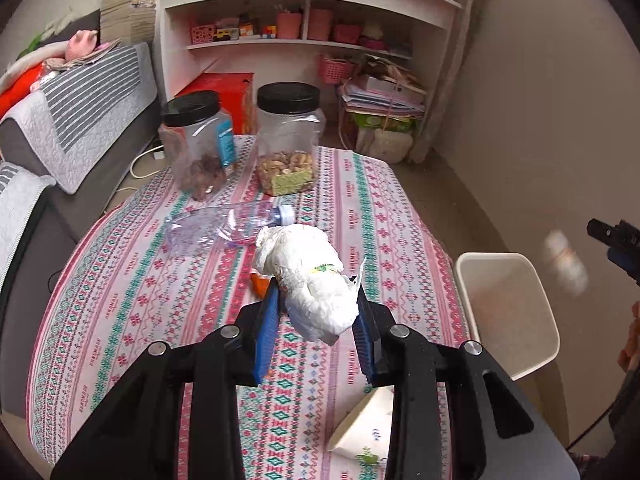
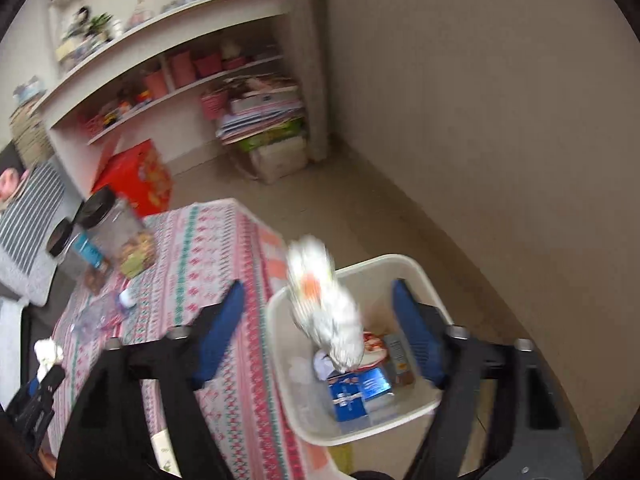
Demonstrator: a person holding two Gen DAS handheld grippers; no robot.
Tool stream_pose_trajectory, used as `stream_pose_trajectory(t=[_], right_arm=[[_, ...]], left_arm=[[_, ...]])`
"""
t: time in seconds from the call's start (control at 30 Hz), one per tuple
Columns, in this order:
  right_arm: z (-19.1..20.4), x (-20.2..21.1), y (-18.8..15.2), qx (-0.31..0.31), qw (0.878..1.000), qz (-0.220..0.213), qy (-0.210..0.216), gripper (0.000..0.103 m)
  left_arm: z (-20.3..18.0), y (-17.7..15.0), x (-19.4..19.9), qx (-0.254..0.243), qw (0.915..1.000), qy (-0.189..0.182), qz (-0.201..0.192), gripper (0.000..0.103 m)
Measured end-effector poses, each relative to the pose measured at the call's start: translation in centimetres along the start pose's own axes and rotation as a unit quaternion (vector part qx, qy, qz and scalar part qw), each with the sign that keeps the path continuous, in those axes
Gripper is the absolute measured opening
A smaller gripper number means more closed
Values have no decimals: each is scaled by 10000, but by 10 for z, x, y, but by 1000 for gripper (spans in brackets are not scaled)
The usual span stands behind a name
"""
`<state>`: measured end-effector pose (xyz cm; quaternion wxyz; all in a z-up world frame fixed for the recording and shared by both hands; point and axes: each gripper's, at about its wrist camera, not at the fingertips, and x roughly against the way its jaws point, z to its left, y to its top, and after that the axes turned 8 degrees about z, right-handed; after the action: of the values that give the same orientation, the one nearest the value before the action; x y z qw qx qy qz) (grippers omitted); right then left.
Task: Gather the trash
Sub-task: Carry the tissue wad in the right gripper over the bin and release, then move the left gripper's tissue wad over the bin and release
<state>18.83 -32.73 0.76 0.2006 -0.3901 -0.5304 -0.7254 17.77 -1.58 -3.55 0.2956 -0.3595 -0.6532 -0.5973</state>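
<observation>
— Left gripper [image 1: 316,308]?
— Clamped on a crumpled white wad [image 1: 308,276], held above the patterned tablecloth [image 1: 132,292], left of the white bin [image 1: 508,312].
— Right gripper [image 2: 320,328]?
— Jaws spread wide, gripping nothing. Hangs over the bin [image 2: 280,320], with a blurred white wrapper [image 2: 324,304] loose between the blue fingers [image 2: 220,328], not pressed by either, right above the bin's mouth.
— Inside the bin?
— Blue packets [image 2: 352,396], a red-and-white wrapper [image 2: 374,346], a dark flat pack [image 2: 400,356] on the bottom.
— Still on the cloth, beside the bin?
— A clear plastic bottle [image 1: 224,228] lying on its side, just beyond the held wad. Something small and orange [image 1: 259,283] half hidden under the wad. A folded paper carton [image 1: 368,420] at the near edge, partly behind the left gripper's frame.
— Farther from the bin?
— Two black-lidded clear jars [image 1: 288,136] at the table's far end, one with nuts. Beyond them a red box [image 1: 228,92], white shelves [image 1: 304,12], stacked papers [image 1: 384,96].
</observation>
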Motion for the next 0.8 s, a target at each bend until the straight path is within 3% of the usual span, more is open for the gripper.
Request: stream_pose_trajectory(t=[0.13, 0.47, 0.67, 0.77, 0.8], right_arm=[[-28, 10, 3, -319, 9990, -244, -184, 95], [-70, 22, 11, -766, 9965, -322, -90, 96], [-82, 30, 16, -949, 9945, -439, 20, 96], [-91, 34, 16, -1109, 9927, -469, 71, 96], [-94, 34, 16, -1157, 9922, -464, 94, 96]], left_arm=[[-22, -1, -3, -154, 9997, -197, 39, 34], [-92, -5, -21, -701, 9961, -439, 296, 34], [-165, -2, -31, -1151, 9893, -779, 440, 34], [-205, 0, -37, -1390, 9824, -1108, 574, 40], [-213, 1, -39, -1448, 9807, -1160, 619, 53]])
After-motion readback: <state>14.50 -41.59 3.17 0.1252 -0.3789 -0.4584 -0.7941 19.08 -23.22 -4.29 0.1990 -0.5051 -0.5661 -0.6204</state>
